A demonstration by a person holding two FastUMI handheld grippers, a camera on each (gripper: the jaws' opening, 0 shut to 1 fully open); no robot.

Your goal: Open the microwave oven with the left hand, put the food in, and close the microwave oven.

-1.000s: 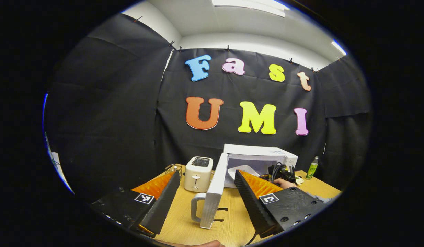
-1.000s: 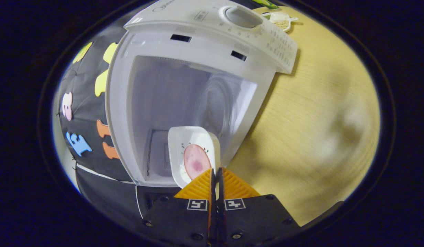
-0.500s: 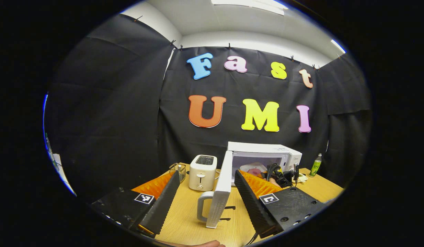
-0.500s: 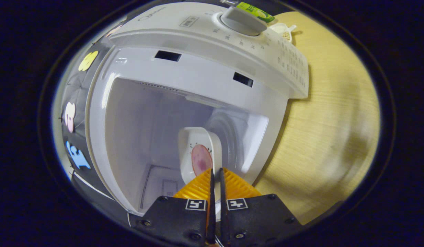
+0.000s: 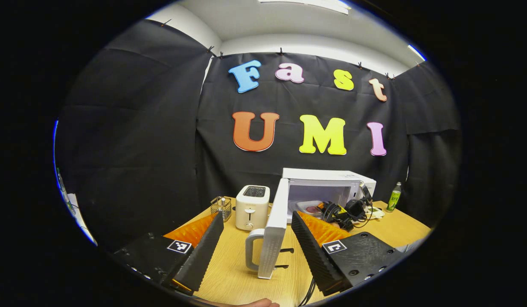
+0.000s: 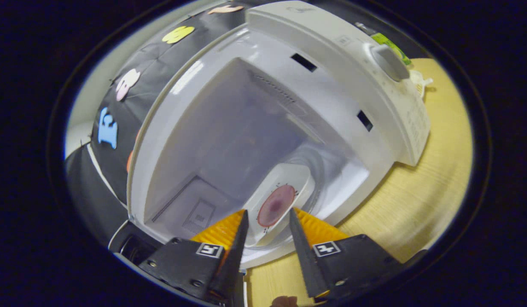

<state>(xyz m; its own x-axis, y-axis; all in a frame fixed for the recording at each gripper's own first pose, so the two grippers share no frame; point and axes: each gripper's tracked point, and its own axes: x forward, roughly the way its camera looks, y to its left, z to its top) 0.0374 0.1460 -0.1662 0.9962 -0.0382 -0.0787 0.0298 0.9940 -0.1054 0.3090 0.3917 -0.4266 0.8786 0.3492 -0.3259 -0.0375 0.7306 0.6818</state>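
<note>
Black cloth walls close in a wooden table (image 5: 229, 277) low in the left gripper view, where the white microwave (image 5: 327, 187) stands right of centre, door (image 5: 275, 230) swung wide, a toaster (image 5: 252, 207) left of it. The left gripper (image 5: 257, 238) hangs wide open, empty, before the door. The right gripper (image 6: 267, 221) is parted at the cavity's mouth, the dish of food (image 6: 280, 200) inside just beyond its fingertips.

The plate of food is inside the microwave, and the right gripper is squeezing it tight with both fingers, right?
Not quite. The plate of food is inside the microwave, but the right gripper is open: the right gripper view shows its fingers spread apart on either side of the plate, not squeezing it.
</note>
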